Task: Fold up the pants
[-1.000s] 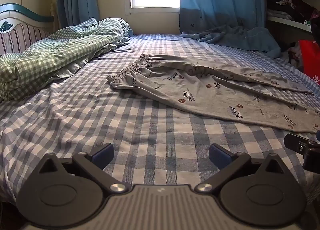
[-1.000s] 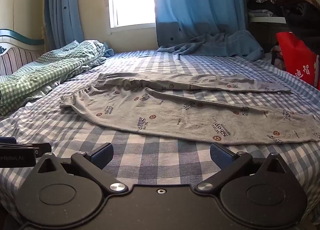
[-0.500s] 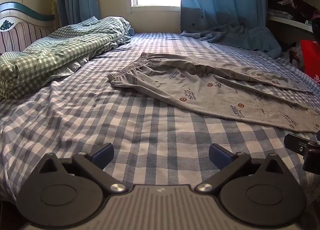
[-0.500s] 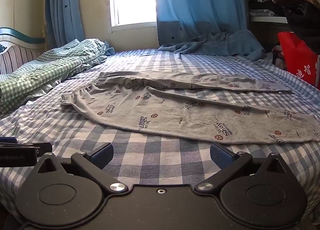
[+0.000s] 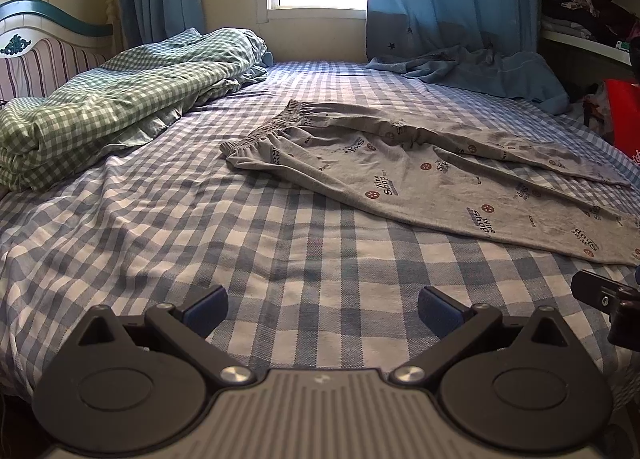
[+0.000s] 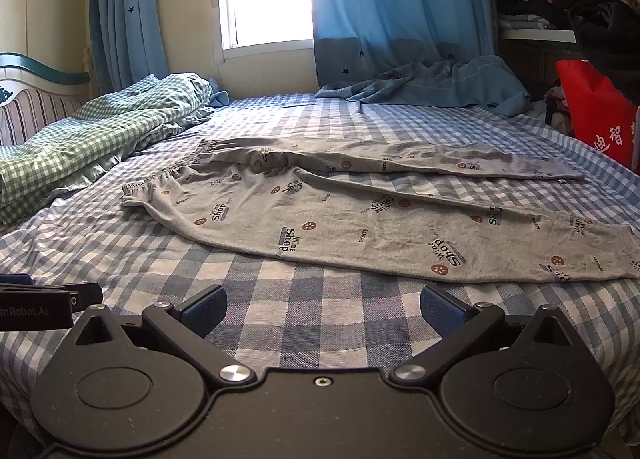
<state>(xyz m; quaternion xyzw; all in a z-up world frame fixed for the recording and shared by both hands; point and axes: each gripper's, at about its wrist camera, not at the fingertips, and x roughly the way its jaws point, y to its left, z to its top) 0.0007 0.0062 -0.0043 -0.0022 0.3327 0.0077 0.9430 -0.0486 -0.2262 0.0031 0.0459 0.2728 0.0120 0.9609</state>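
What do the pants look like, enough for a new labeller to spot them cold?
Start from the bed with the blue-and-white checked sheet under the window. Spread flat across its middle lie the pants, waistband toward the green checked quilt, legs running right. They are the only grey fabric there, printed with "Wine Shop" lettering and small brown-red dots; the blue cloth heaped by the curtain is plain.

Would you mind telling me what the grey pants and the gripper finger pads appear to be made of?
The grey pants look like soft matte knit, probably cotton jersey: they drape limply with a gathered elastic waistband. The left gripper's finger pads look like blue textured rubber, though the material is uncertain.
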